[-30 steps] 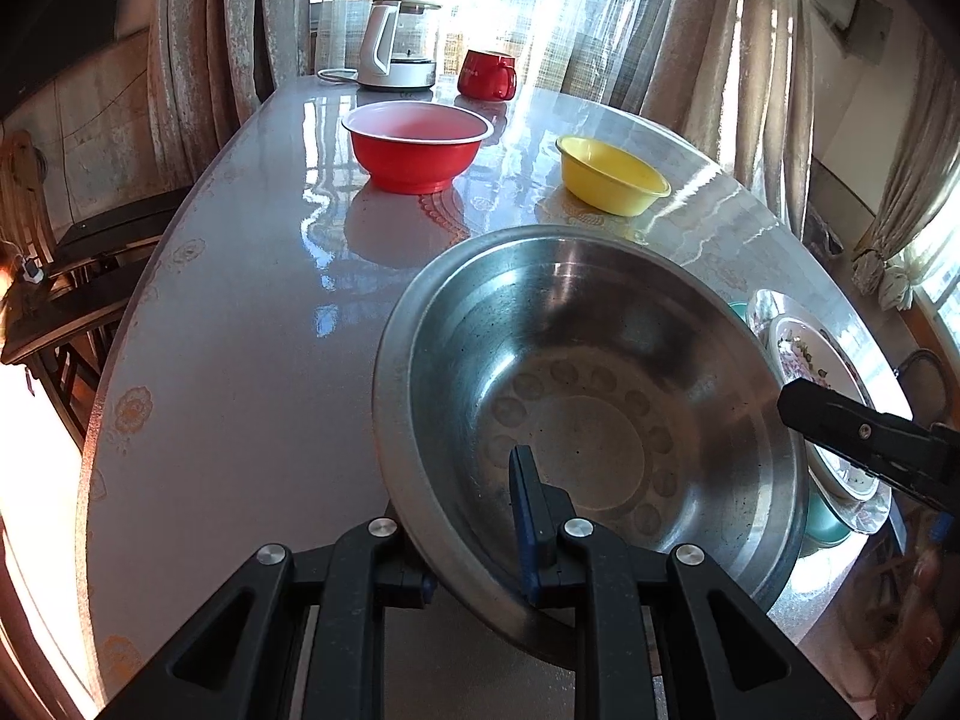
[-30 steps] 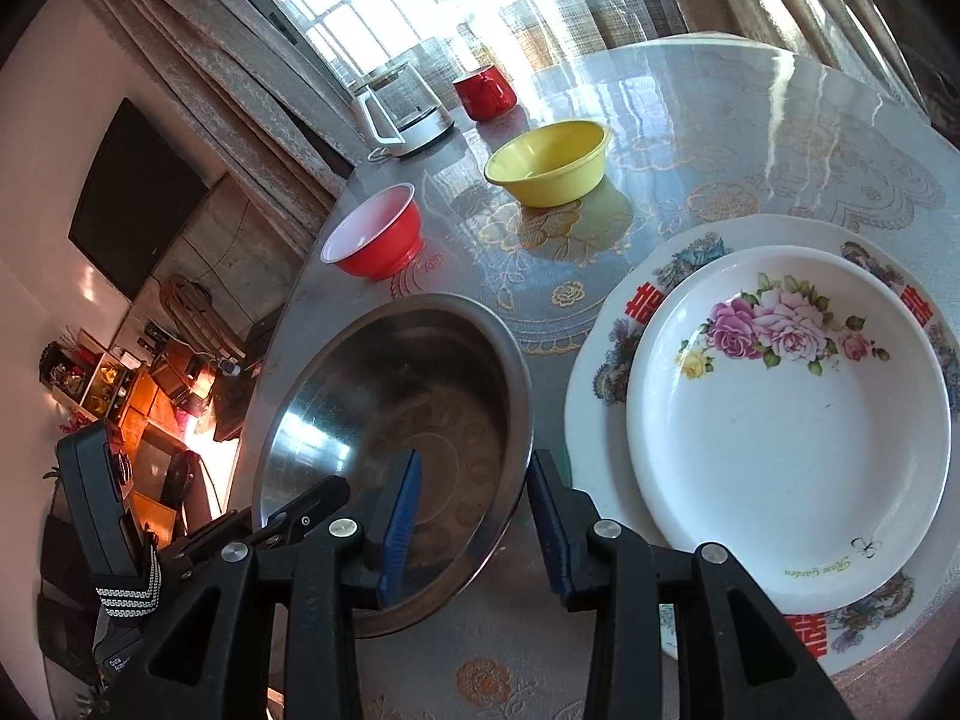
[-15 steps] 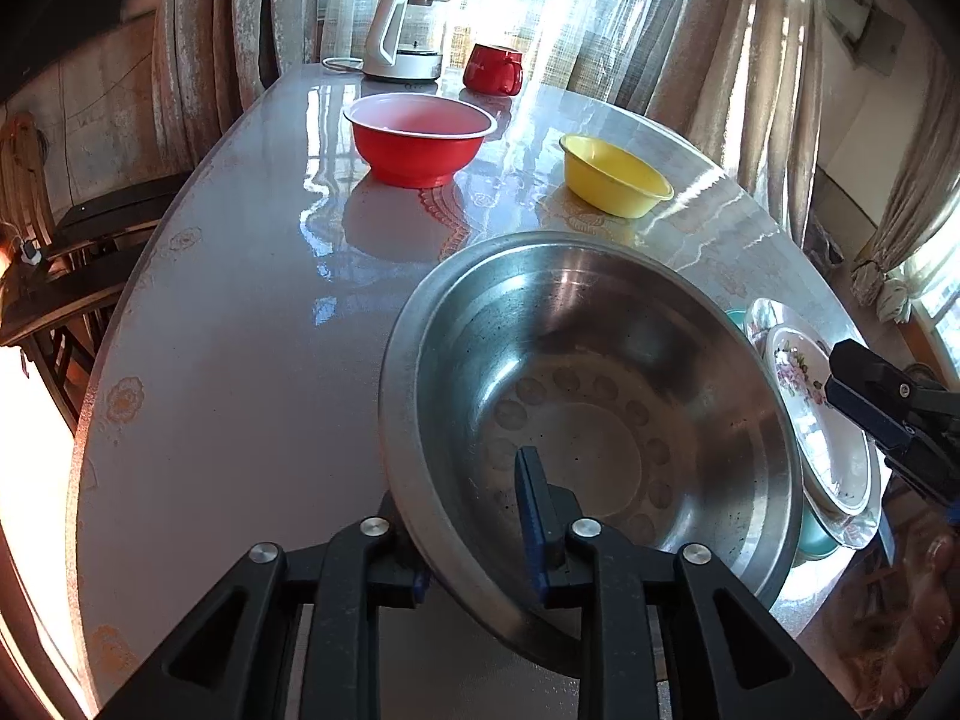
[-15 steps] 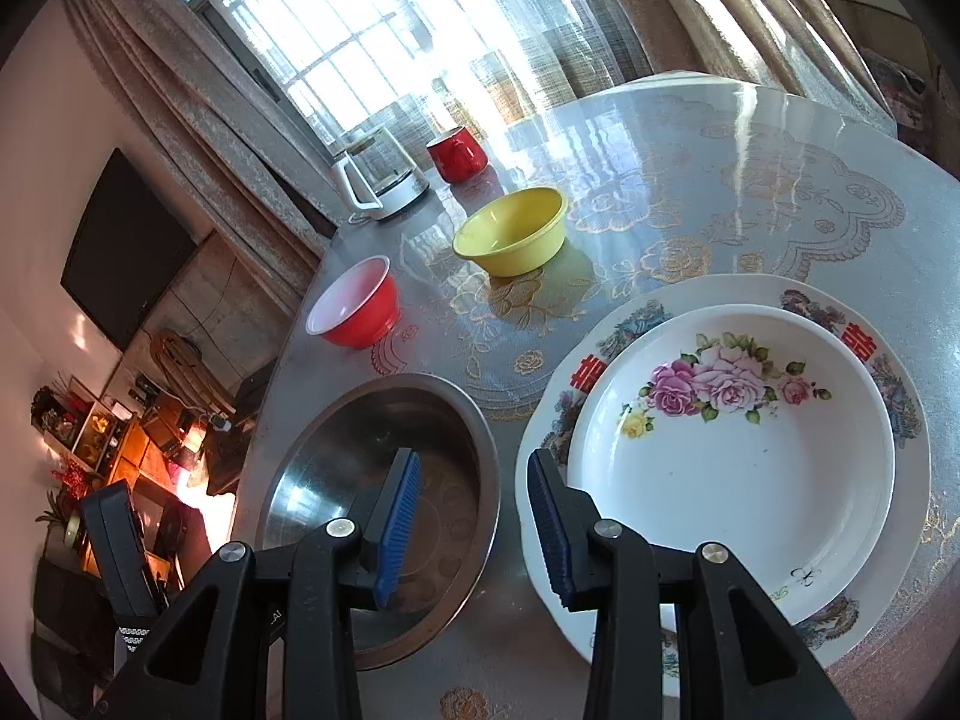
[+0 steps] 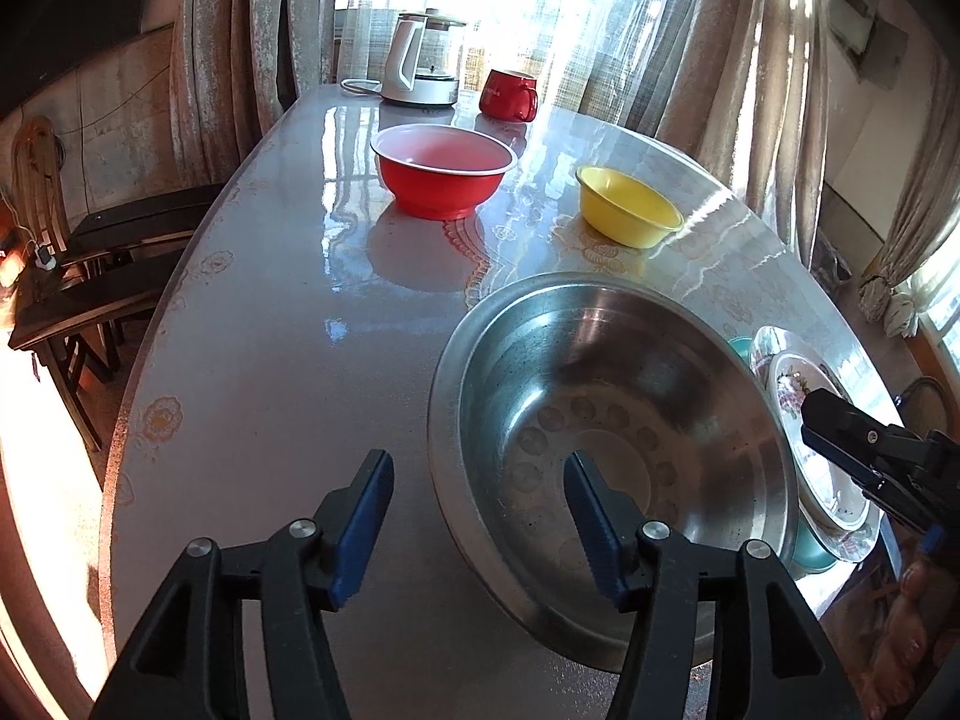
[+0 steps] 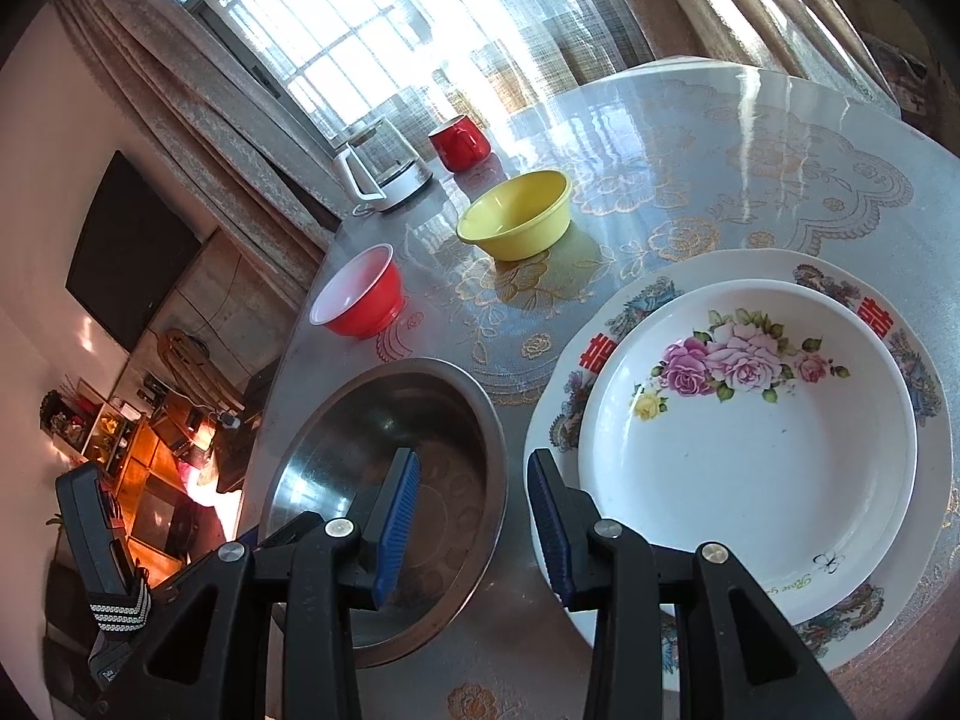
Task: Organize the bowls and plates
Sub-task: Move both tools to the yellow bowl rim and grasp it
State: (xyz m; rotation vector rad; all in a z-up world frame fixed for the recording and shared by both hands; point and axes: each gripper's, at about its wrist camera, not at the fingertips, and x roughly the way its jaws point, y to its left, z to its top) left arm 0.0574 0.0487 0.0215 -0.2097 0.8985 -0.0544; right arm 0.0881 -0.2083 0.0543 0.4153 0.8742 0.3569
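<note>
**Steel basin let go near the table's front edge**

Steel, wide and shallow, the round metal basin (image 5: 606,456) sits on the glossy oval table (image 5: 288,360) close to its near edge, just beside the stacked floral china plates (image 6: 750,420); parked there, I'd judge, so bowls can nest in it. The left gripper (image 5: 480,516) hangs over the basin's near rim with its jaws spread wide, holding nothing. A second ago those jaws were pinched on that rim; now they have released it and the basin rests flat. The right gripper (image 6: 474,516) hovers between basin and plates, jaws moderately parted, empty. Farther back stand the red plastic bowl (image 5: 443,179) and the small yellow bowl (image 5: 627,215), well apart.
</note>
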